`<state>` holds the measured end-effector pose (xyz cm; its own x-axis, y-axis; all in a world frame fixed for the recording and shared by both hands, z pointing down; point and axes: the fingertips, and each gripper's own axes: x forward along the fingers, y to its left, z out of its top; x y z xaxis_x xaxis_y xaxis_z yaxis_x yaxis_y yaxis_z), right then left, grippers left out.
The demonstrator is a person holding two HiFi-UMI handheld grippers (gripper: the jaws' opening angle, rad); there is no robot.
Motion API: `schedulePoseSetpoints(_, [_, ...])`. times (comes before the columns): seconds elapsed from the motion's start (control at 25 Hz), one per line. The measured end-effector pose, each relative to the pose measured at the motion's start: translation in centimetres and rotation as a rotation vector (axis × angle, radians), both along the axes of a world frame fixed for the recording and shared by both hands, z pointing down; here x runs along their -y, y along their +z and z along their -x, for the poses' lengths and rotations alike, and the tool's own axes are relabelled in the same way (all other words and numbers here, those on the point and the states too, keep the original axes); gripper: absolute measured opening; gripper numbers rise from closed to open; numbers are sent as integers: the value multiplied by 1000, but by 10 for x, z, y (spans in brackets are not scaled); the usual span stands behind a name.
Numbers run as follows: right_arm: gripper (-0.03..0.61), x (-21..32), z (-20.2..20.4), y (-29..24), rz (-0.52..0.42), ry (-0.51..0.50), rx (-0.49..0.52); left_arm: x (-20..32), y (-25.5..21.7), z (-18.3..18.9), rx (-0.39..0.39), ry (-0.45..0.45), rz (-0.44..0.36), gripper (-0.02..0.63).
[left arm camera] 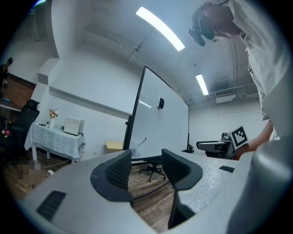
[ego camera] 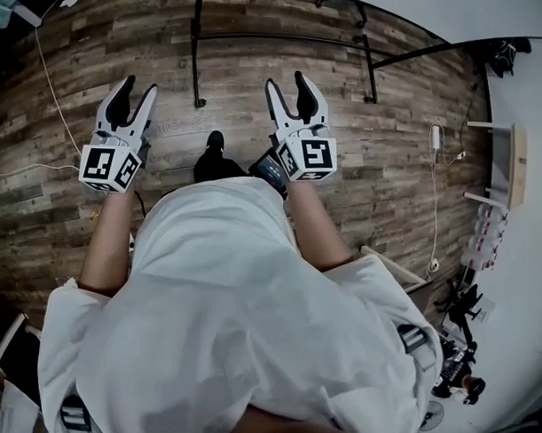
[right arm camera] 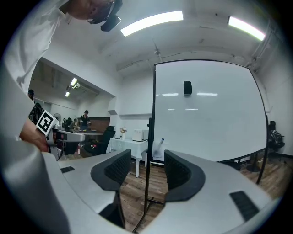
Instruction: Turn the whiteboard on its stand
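A large whiteboard (right arm camera: 208, 112) on a black wheeled stand (ego camera: 286, 43) stands ahead of me, with a small black object stuck high on its face. In the right gripper view its dark left frame edge (right arm camera: 151, 137) runs between my jaws, some way off. The left gripper view sees the whiteboard (left arm camera: 160, 128) at an angle, farther away. My left gripper (ego camera: 131, 98) and right gripper (ego camera: 293, 92) are both held level and open, with nothing between their fingers and neither touching the board.
A wooden plank floor (ego camera: 108, 46) lies below. A white-clothed table (left arm camera: 55, 137) with a box stands by the far wall, an office chair (left arm camera: 155, 171) beyond the board. People sit at desks (right arm camera: 75, 132) far left. White shelving (ego camera: 508, 166) stands at the right.
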<state>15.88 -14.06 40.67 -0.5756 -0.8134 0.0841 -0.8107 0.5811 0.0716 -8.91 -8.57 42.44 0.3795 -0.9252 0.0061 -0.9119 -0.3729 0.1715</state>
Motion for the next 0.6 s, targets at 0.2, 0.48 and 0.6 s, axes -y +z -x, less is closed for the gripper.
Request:
schedulePoseSetpoints(0.2, [224, 78, 2, 0, 4, -34, 18, 73, -6, -2, 2, -13, -1, 189])
schedulePoseSetpoints(0.48, [221, 159, 11, 4, 25, -92, 23, 160, -10, -7, -8, -22, 4, 198])
schedulePoseSetpoints(0.6, [219, 189, 19, 5, 26, -93, 28, 191, -12, -7, -14, 6, 0, 207])
